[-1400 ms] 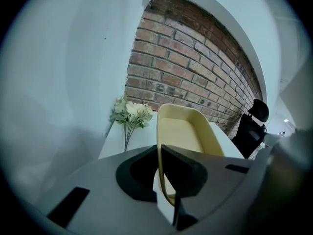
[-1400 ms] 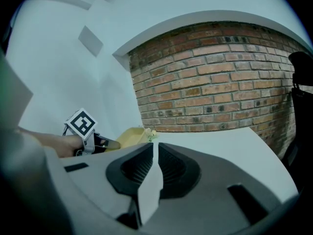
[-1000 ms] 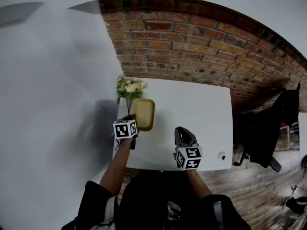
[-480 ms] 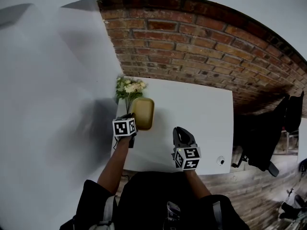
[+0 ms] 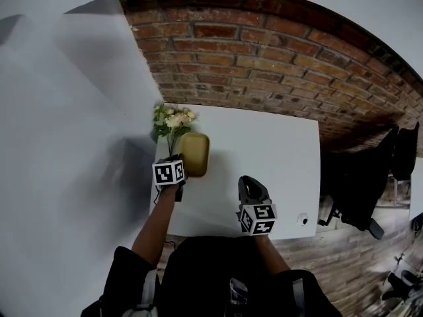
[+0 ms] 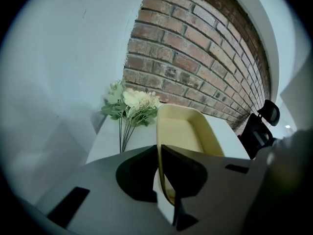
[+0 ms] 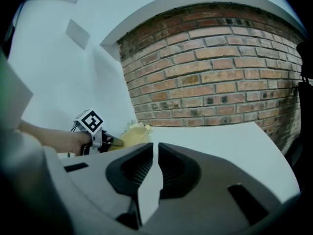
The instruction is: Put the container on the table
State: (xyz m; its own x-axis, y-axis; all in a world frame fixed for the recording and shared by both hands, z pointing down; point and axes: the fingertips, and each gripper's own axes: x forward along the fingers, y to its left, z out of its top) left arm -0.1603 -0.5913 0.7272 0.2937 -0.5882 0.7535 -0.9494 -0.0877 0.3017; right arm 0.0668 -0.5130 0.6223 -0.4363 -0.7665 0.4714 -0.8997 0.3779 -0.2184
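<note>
**Container gripped at the table's left edge**

The left gripper (image 5: 178,168) has its jaws clamped on the near wall of the yellow container (image 5: 195,154). One jaw sits inside the wall and one outside, as the left gripper view (image 6: 159,153) shows. The container (image 6: 183,131) is a shallow, open, rounded oblong, and it looks empty. It lies lengthwise over the left part of the white table (image 5: 271,150), pointing toward the brick wall (image 5: 264,65). I cannot tell whether its base touches the tabletop.

Just beyond its far end, at the table's far-left corner, is a bunch of pale flowers (image 5: 170,119) with green leaves.

The right gripper (image 5: 250,182) hangs over the table's near edge, well apart from the container. Its jaws (image 7: 155,151) are drawn almost together with only a thin slit between them, and nothing is in it.

A small round object (image 5: 305,218) sits by the near right corner. A dark chair (image 5: 367,183) stands off to the right.
</note>
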